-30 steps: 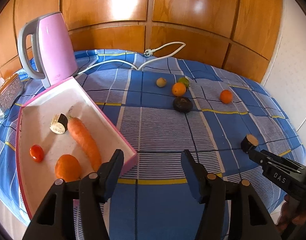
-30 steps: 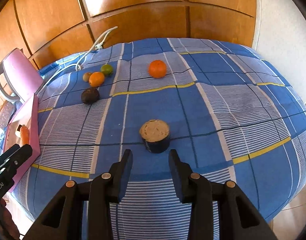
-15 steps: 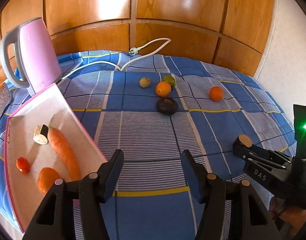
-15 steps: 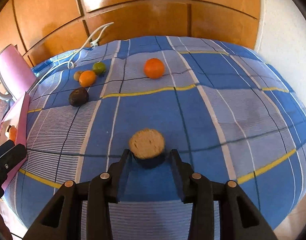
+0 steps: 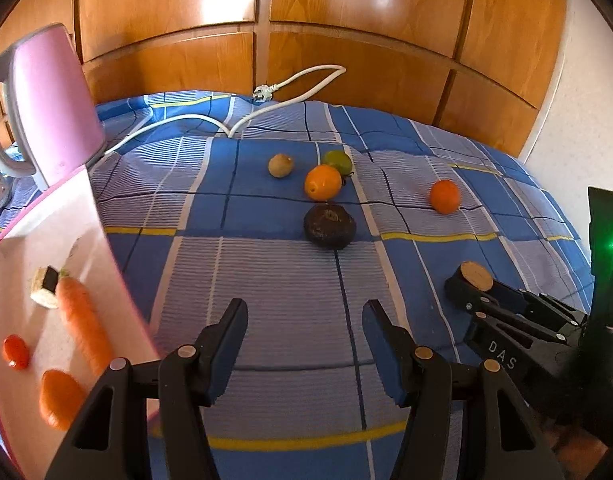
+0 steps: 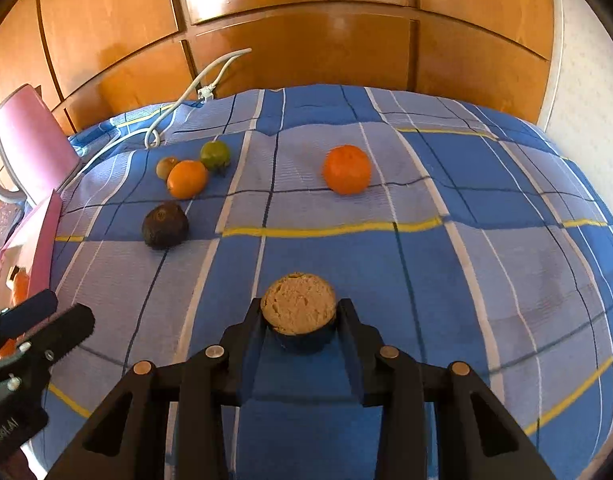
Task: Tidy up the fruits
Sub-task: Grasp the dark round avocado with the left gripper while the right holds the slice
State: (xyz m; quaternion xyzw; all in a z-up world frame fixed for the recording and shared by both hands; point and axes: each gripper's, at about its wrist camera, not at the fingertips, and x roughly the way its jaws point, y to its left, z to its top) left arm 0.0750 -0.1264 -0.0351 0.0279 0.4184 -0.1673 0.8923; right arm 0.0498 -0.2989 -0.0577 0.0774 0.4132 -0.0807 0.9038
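The step in hand was the pickup of the cut eggplant piece (image 6: 299, 312). The right gripper (image 6: 299, 320) had its two fingers pressed against the dark skin on either side, pale cut face up, and appeared clamped on it, though whether the piece had left the blue checked cloth (image 6: 486, 280) could not be told. The next move probably called for a clean lift and a carry across to the pink tray (image 5: 102, 240), where a carrot (image 5: 84, 322), a small tomato (image 5: 15, 352) and another eggplant chunk (image 5: 45, 290) already lay.

The left gripper (image 5: 304, 320) hovered just right of the tray, jaws spread and empty, pointed toward the avocado (image 5: 329, 226). Beyond the avocado sat an orange (image 5: 323, 182), a lime (image 5: 338, 162), a kiwi (image 5: 281, 165) and, further right, a tangerine (image 5: 444, 196).
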